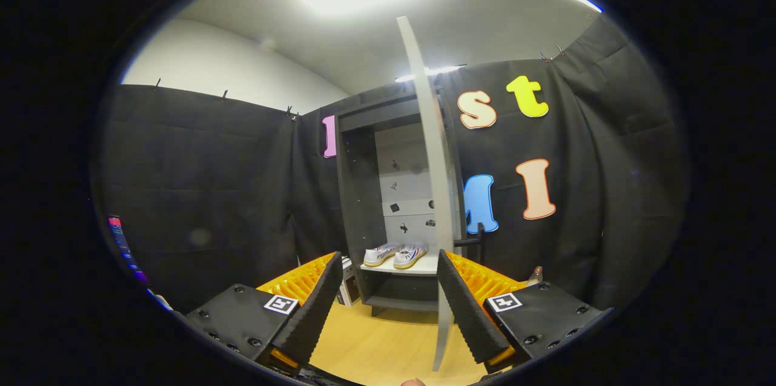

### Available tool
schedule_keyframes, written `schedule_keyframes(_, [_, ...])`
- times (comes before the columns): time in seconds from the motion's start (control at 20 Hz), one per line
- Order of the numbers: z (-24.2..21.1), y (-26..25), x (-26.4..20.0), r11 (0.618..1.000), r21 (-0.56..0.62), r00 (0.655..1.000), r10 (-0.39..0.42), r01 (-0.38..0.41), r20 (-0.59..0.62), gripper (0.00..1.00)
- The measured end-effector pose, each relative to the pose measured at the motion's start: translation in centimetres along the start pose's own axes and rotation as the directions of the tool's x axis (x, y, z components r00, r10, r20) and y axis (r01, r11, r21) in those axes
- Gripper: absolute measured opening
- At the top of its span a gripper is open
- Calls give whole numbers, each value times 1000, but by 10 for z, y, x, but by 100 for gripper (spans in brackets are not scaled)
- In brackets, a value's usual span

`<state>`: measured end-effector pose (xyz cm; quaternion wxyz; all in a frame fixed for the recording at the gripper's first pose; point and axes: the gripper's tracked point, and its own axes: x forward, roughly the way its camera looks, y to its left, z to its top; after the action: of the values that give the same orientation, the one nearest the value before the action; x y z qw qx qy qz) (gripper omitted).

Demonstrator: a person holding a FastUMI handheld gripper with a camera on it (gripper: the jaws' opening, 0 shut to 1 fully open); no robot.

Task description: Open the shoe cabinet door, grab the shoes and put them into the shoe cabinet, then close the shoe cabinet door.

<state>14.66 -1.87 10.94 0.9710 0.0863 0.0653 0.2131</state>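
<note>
The fingers [388,307] are spread wide and hold nothing. Beyond them the shoe cabinet [364,192] stands open, its door [433,149] swung edge-on beside the right finger. 2 shoes [395,254] sit side by side on its shelf [418,266].

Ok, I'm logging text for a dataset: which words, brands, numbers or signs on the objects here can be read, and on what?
Nothing can be read clearly.
Shoes on the cabinet shelf, beyond the open tongs: side markings too small to read.
Square markers on the tongs: black-and-white patterns, no words.
Box beside the cabinet: print too blurred to read.
</note>
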Motion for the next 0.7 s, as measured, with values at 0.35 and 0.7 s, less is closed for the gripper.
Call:
schedule_keyframes(0.35, [-13, -58, 22, 999, 36, 999, 25, -24, -38, 97])
schedule_keyframes(0.7, [-30, -93, 51, 993, 72, 992, 101, -95, -73, 97])
